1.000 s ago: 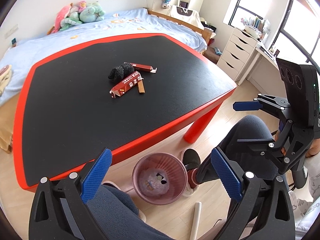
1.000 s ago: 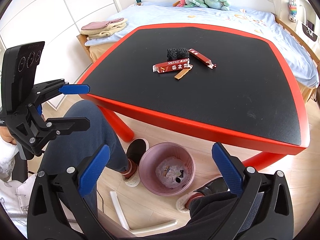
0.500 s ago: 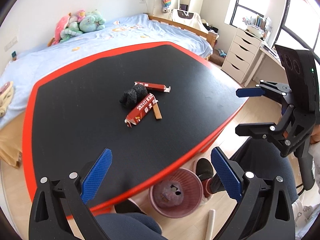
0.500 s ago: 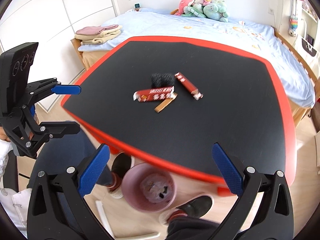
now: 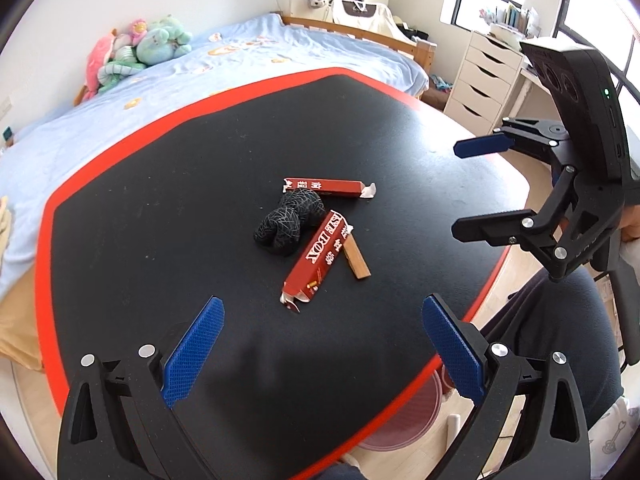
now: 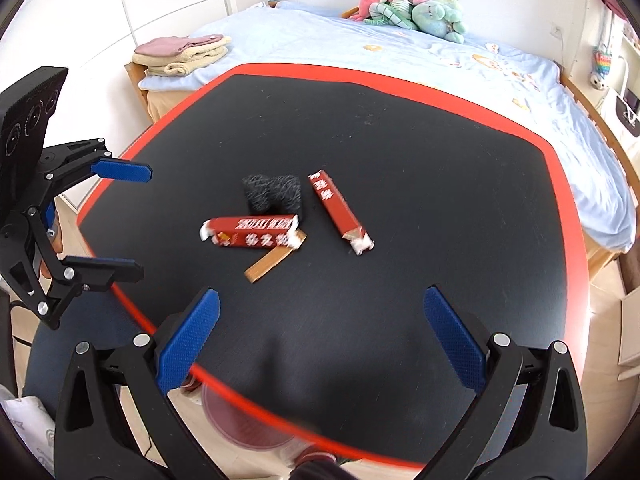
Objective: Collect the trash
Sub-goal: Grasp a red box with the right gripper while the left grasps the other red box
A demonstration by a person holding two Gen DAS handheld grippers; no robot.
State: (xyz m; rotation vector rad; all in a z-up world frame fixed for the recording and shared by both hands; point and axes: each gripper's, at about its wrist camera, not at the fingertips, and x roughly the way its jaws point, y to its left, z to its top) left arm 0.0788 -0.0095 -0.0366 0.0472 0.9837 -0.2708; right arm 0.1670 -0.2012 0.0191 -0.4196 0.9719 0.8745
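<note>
At the middle of the black table (image 5: 160,208) with its red rim, we find four pieces of trash lying in a close cluster. A long red carton (image 5: 318,258) printed with white lettering lies flat, one torn end turned toward the near edge. A small brown wooden strip (image 5: 356,260) lies just beside its right flank and appears to touch it. A black mesh bundle (image 5: 288,218) sits against the carton's far-left side. Beyond that bundle lies a second red carton (image 5: 326,188), slimmer, with a torn white end pointing right.

From the right wrist view we see the same group: the lettered carton (image 6: 252,232) nearest, the wooden strip (image 6: 272,262) poking out from under its right end, the mesh bundle (image 6: 272,194) behind it, and the slim carton (image 6: 340,212) off to the right.

Our left gripper (image 5: 324,352) hangs over the near part of the table, its blue-padded fingers (image 5: 194,352) spread wide with nothing between them. Our right gripper (image 6: 320,340) likewise hangs above the near edge, fingers (image 6: 454,340) wide apart and unloaded. Each shows in the other's view at the side, also splayed.

Under the near edge, a pink waste bin (image 5: 404,420) stands on the wooden floor, mostly hidden by the tabletop. Beyond the table lies a bed (image 6: 440,56) with a light blue cover and plush toys (image 6: 412,6) at its far end.
</note>
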